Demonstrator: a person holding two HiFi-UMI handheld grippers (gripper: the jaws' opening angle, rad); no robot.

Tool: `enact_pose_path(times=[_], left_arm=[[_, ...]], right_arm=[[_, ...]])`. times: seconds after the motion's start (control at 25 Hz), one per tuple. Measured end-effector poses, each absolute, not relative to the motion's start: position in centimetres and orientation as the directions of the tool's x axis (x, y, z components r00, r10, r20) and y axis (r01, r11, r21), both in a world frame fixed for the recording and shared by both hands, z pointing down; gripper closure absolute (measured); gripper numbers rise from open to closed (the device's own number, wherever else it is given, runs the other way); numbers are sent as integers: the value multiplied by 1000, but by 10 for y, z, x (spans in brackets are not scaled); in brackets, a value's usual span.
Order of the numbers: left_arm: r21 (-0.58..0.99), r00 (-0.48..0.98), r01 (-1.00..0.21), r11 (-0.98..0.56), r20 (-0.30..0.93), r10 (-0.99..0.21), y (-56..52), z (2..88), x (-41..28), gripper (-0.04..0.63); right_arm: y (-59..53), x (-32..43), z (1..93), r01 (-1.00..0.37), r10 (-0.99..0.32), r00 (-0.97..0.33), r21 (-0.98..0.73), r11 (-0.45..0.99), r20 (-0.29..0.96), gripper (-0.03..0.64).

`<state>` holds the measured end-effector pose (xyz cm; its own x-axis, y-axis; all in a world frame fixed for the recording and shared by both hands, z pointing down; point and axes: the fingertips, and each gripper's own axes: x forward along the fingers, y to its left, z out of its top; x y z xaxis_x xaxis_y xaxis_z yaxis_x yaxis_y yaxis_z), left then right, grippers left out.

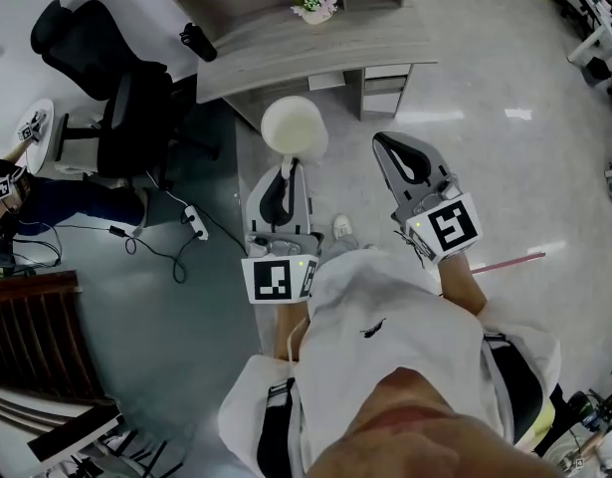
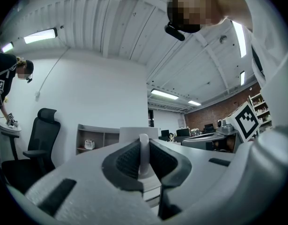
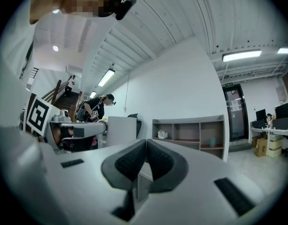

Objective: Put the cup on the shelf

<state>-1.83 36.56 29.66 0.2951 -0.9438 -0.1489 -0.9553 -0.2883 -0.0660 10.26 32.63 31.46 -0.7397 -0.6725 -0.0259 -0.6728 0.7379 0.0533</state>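
left tool (image 1: 293,164) grips the cup (image 1: 294,125) by its handle, near the worktop (image 1: 286,53); right tool (image 1: 389,145) clenched, empty.

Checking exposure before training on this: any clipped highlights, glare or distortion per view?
Head view: white cup nearly blown out, bright glare patches on the floor. Left gripper view: fisheye circle with dark corners, strip light clipped. Right gripper view: same dark corners, ceiling lamp clipped.
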Motion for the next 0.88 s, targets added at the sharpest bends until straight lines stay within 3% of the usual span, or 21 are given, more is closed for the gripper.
enact_pose_path(times=[0.88], left_arm=[[-48, 372, -928, -369, -143, -917, 269, 302, -95, 545]], right_arm=[[242, 28, 318, -737, -738, -675, 65, 673, -6, 586]])
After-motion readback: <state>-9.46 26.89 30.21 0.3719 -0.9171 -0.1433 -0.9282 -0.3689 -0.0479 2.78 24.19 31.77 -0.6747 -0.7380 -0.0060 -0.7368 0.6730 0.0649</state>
